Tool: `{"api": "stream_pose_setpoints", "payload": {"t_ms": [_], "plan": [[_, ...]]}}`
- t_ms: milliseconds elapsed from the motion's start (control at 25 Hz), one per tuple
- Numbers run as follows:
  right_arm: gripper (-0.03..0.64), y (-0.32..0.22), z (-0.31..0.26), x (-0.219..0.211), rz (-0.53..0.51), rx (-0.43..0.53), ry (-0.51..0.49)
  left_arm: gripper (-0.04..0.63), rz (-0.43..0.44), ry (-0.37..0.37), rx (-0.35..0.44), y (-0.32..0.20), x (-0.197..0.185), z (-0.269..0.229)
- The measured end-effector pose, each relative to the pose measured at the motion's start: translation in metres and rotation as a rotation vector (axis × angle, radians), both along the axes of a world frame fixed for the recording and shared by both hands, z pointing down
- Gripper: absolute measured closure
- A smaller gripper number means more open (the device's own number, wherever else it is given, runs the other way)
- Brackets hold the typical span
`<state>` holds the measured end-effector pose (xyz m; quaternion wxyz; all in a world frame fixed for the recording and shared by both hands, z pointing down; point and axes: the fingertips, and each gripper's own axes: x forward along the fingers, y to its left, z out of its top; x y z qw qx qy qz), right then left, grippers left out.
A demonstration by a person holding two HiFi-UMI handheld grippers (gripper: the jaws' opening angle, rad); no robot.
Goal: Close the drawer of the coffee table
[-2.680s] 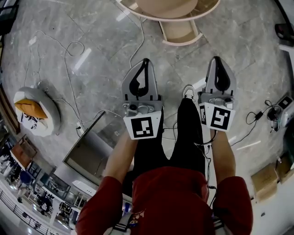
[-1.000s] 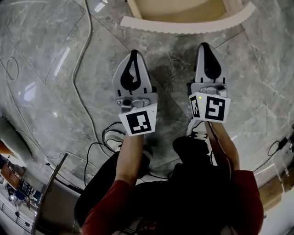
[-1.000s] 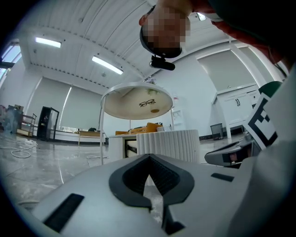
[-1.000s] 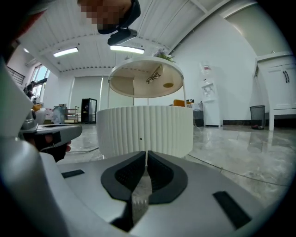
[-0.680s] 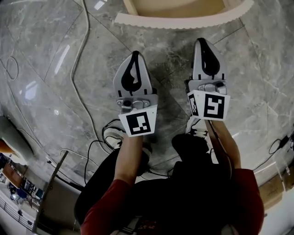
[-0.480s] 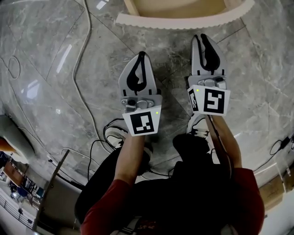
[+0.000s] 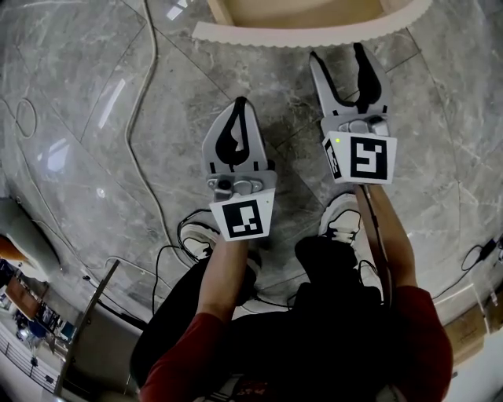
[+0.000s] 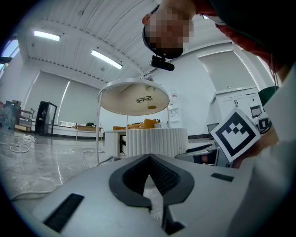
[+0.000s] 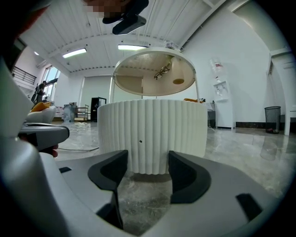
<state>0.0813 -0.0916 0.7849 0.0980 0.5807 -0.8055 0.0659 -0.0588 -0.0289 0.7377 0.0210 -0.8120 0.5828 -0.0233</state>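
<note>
The coffee table's drawer stands pulled out; its white ribbed curved front (image 7: pixel 314 33) shows at the top of the head view, with the wooden inside (image 7: pixel 299 8) behind it. In the right gripper view the ribbed front (image 9: pixel 152 134) fills the middle under the round tabletop (image 9: pixel 155 71). My right gripper (image 7: pixel 339 52) is just short of the front, its jaws opening wide, with nothing between them (image 9: pixel 147 162). My left gripper (image 7: pixel 238 106) hangs farther back over the floor, shut and empty (image 8: pixel 149 159).
Grey marble floor (image 7: pixel 94 71) lies all around. A white cable (image 7: pixel 141 118) runs down the left, and dark cables (image 7: pixel 185 235) coil by the person's shoes (image 7: pixel 342 216). A metal-framed object (image 7: pixel 86 314) stands at the lower left.
My right gripper moved forward toward the drawer front and its jaws went from shut to wide open. The left gripper stayed about where it was, still shut.
</note>
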Motion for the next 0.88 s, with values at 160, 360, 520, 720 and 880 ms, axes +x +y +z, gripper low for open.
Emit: {"api": "stream_pose_setpoints", "payload": {"t_ms": [160,360,520,720,880], "plan": [[0.350,-0.024,0.000,-0.003,-0.017,0.010,-0.005,0.581,-0.009,0.002,0.002,-0.003,-0.001,0.002],[0.350,-0.054,0.001,-0.010,-0.007,0.010,-0.022,0.581,-0.013,0.009,0.004,-0.008,-0.002,0.000],[0.350,-0.081,-0.001,-0.014,-0.010,0.024,-0.022,0.581,-0.014,0.024,0.017,-0.018,0.001,-0.006],[0.350,-0.112,0.000,-0.020,-0.002,0.024,-0.020,0.581,-0.022,0.024,0.033,-0.026,-0.002,-0.014],[0.350,-0.135,0.000,-0.024,0.002,0.021,-0.021,0.581,-0.026,0.015,0.032,-0.026,-0.005,-0.014]]}}
